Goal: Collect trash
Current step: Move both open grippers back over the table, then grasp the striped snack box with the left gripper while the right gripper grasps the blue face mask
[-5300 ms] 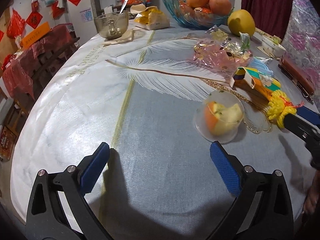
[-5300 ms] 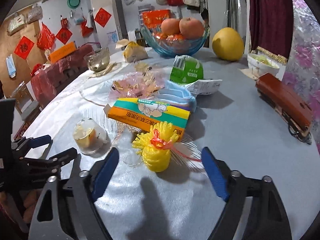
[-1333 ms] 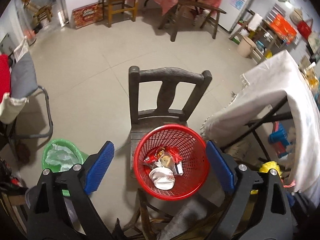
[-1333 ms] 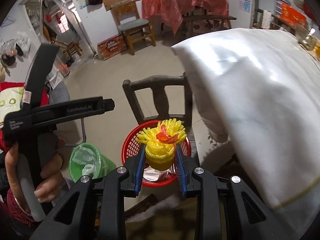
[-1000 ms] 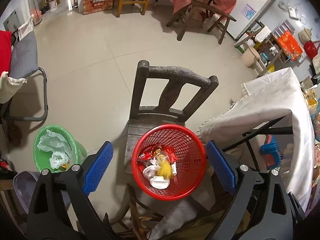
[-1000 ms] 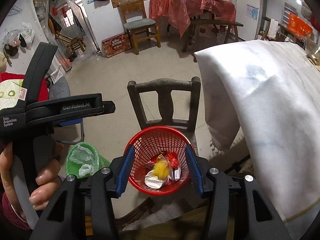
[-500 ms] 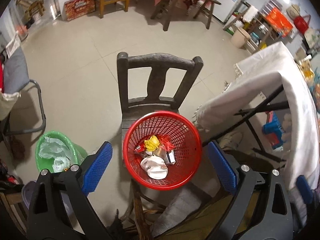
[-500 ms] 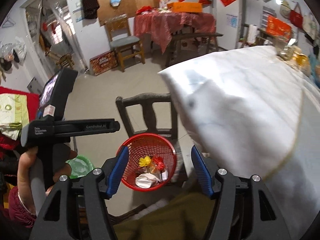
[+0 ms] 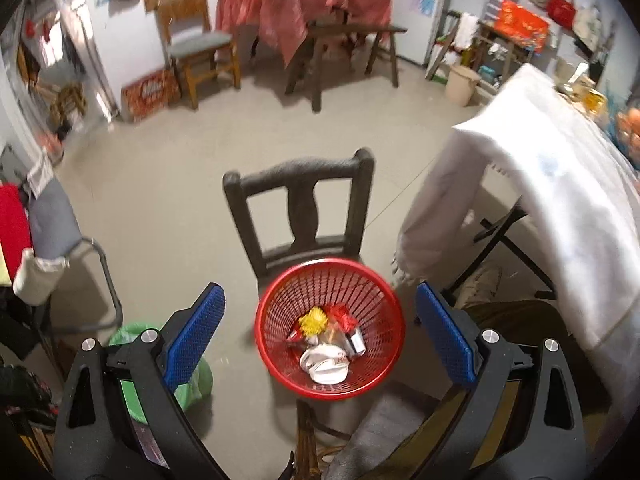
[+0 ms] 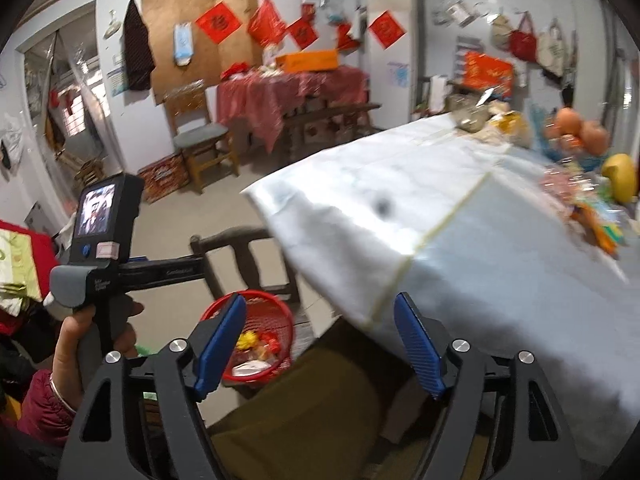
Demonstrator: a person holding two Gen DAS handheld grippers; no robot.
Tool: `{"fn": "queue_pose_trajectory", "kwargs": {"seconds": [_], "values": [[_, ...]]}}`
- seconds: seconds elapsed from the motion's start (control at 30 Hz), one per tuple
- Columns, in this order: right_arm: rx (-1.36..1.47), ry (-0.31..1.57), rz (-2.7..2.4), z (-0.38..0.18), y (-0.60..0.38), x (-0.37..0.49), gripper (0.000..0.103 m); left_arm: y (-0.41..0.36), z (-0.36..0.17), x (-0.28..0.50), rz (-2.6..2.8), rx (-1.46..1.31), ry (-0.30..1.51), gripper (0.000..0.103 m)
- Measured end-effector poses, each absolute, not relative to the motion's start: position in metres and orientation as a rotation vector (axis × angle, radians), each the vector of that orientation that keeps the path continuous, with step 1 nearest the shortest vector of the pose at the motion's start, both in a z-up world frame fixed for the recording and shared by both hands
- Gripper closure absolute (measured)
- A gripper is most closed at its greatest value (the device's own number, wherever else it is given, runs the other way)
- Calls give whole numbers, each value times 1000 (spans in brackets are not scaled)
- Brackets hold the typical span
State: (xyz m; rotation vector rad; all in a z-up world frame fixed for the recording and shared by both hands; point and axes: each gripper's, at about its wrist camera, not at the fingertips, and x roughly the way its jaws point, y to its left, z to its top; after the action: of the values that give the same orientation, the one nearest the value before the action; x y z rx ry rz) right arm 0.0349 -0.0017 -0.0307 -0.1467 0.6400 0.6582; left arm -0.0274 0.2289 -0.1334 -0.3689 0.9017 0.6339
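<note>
A red mesh trash basket (image 9: pixel 276 344) stands on the seat of a dark wooden chair (image 9: pixel 298 208). In it lie a yellow foam fruit net (image 9: pixel 313 319), red wrappers and white paper. My left gripper (image 9: pixel 320 340) is open and empty above the basket. My right gripper (image 10: pixel 320 344) is open and empty, raised and turned toward the table (image 10: pixel 500 248); the basket (image 10: pixel 280 316) shows low behind its left finger. The left gripper's body (image 10: pixel 104 240) is held at the left of the right wrist view. More trash (image 10: pixel 592 220) lies blurred at the table's far right.
A green bin (image 9: pixel 192 380) with a plastic bag stands left of the chair. A white cloth covers the table (image 9: pixel 560 208), with a fruit bowl (image 10: pixel 576 132) and a yellow pomelo (image 10: pixel 618 178) at its far end. A folding chair (image 9: pixel 60 224) stands at the left. Open floor lies beyond.
The right gripper let the yellow net drop into the basket, opened, then rose and swung right toward the table. The left gripper tilted up a little, staying over the basket.
</note>
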Motion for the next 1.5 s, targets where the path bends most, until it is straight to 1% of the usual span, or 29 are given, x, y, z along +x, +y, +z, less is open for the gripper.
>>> {"fn": "queue_pose_trajectory", "kwargs": {"seconds": [0.1,0.2,0.37,0.67,0.9,1.23,1.37,1.5], "values": [[-125,594,592,-22,-31,33,22,209,-124,-25,589,-331,879,9],[-107,568,538,-17,-56,36,20,192,-116,-22,543,-303,863,9],[-56,547,422,-16,-107,59,16,164,-103,-13,486,-238,847,8],[61,594,302,-36,-173,119,15,120,-92,24,407,-125,862,7],[80,594,218,-45,-212,149,11,84,-85,75,327,-59,880,7],[163,592,65,-56,-287,194,10,21,-80,160,113,6,923,7],[183,579,26,-55,-308,209,10,-19,-64,201,-29,9,921,7],[196,547,-8,-50,-322,212,10,-79,-48,246,-199,23,931,7]]}}
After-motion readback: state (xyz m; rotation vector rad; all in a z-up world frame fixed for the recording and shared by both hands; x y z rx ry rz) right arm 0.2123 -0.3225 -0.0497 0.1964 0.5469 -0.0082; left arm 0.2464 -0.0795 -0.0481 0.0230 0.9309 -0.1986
